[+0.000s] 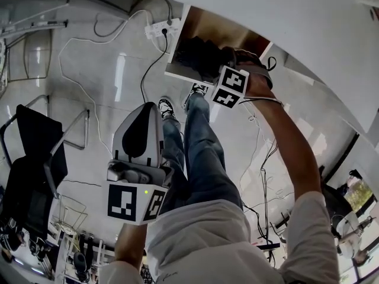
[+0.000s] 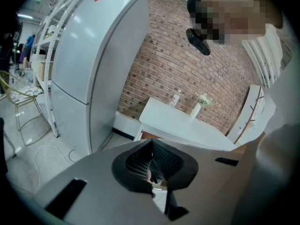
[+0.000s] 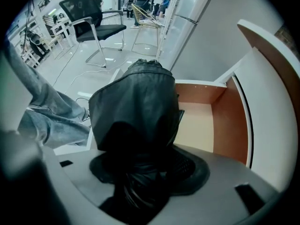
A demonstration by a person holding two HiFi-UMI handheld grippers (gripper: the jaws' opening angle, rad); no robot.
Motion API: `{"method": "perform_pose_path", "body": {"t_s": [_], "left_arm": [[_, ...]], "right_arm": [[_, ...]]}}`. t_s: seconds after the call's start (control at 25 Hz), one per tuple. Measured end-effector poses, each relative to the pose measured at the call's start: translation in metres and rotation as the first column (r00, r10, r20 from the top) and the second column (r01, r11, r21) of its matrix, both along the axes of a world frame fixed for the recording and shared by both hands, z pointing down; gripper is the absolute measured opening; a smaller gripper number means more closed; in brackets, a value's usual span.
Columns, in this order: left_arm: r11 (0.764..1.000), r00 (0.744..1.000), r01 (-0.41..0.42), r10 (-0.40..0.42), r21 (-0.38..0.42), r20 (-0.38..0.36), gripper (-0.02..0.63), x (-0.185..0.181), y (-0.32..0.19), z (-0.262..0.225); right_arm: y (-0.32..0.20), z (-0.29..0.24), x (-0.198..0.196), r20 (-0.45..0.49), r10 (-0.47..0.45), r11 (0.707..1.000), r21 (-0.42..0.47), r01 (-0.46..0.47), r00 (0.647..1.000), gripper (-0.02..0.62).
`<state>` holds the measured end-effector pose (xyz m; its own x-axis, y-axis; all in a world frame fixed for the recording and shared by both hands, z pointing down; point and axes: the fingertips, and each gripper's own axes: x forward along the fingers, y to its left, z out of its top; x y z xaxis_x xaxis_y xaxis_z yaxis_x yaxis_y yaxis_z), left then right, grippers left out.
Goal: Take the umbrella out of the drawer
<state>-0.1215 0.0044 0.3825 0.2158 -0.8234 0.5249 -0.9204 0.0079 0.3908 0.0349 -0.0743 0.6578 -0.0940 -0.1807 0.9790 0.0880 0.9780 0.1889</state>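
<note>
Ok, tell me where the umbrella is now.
The umbrella is gripped in the right claw, hanging over the open drawer; in the head view it shows at top centre.

head view: down | right gripper view: close on drawer | both: drawer

To the right of a tall white refrigerator, a red-brick wall is seen. A white table is set against that wall, and a vase and a bottle are stood on it. To the refrigerator's left, a gold wire chair is placed beside white shelving. A pale glossy floor is spread at its foot.
</note>
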Motion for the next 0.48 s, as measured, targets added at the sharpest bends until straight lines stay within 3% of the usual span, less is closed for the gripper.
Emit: {"method": "perform_pose_path", "body": {"t_s": [0.48], "left_arm": [[1.000, 1.000, -0.021, 0.021, 0.005, -0.012, 0.017, 0.005, 0.010, -0.023]], "right_arm": [[0.000, -0.031, -0.004, 0.029, 0.051, 0.999, 0.007, -0.051, 0.998, 0.256]]}}
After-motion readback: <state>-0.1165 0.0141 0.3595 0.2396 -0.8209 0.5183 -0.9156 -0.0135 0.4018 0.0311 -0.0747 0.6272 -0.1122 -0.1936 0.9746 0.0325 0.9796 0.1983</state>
